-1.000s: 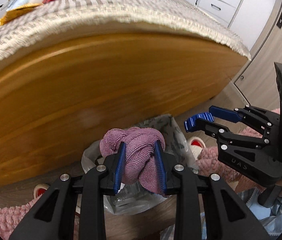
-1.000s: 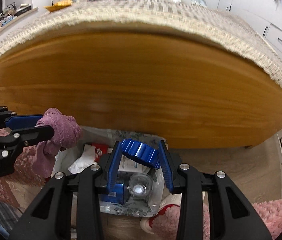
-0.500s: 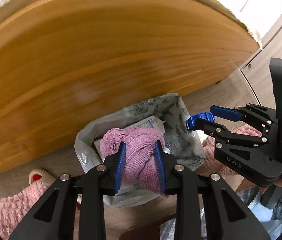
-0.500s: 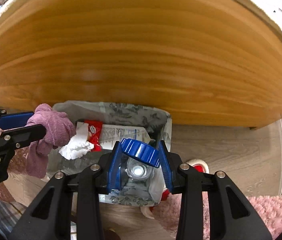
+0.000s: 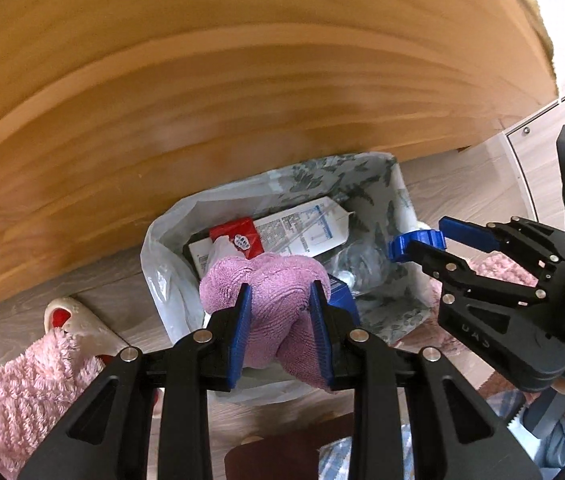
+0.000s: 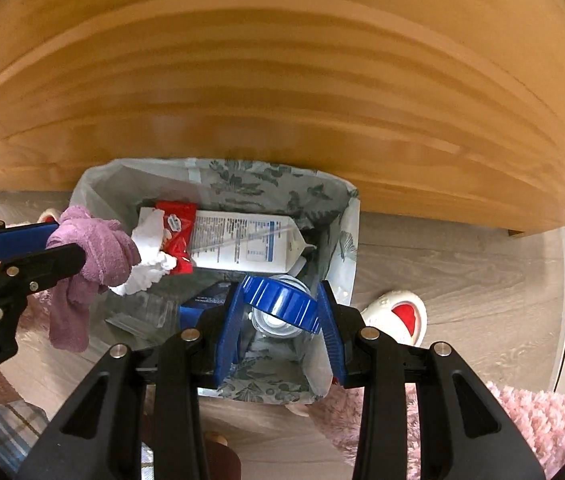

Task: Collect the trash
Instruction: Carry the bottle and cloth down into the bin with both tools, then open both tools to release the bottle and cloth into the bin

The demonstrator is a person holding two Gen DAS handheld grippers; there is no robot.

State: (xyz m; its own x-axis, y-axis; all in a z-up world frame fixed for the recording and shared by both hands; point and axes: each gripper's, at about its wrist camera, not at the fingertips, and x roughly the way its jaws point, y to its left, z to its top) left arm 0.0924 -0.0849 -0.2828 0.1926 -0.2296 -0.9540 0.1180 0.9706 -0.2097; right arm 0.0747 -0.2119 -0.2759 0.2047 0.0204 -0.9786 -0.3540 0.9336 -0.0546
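A bin lined with a leaf-print bag (image 5: 366, 184) (image 6: 266, 184) stands on the floor against the wooden bed side. In it lie a red wrapper (image 6: 178, 236), a white printed pack (image 6: 242, 244), a crumpled white tissue (image 6: 146, 256) and a clear container (image 6: 274, 320). My left gripper (image 5: 280, 292) (image 6: 70, 242) is shut on a purple cloth (image 5: 266, 280) (image 6: 102, 248) over the bin's left part. Over the right part, my right gripper (image 6: 280, 292) (image 5: 422, 238) is shut on a blue ribbed lid (image 6: 282, 304) (image 5: 402, 245). Both point steeply down.
The wooden bed side (image 6: 282, 80) fills the upper half of both views. A white and red slipper (image 6: 398, 316) lies right of the bin, another slipper (image 5: 66, 316) left of it. A pink fluffy rug (image 6: 522, 412) (image 5: 14, 392) covers the near floor.
Both grippers have sunk toward the bin and tipped further down. The bed top has left the view and the bin's inside now shows. Both grips are unchanged.
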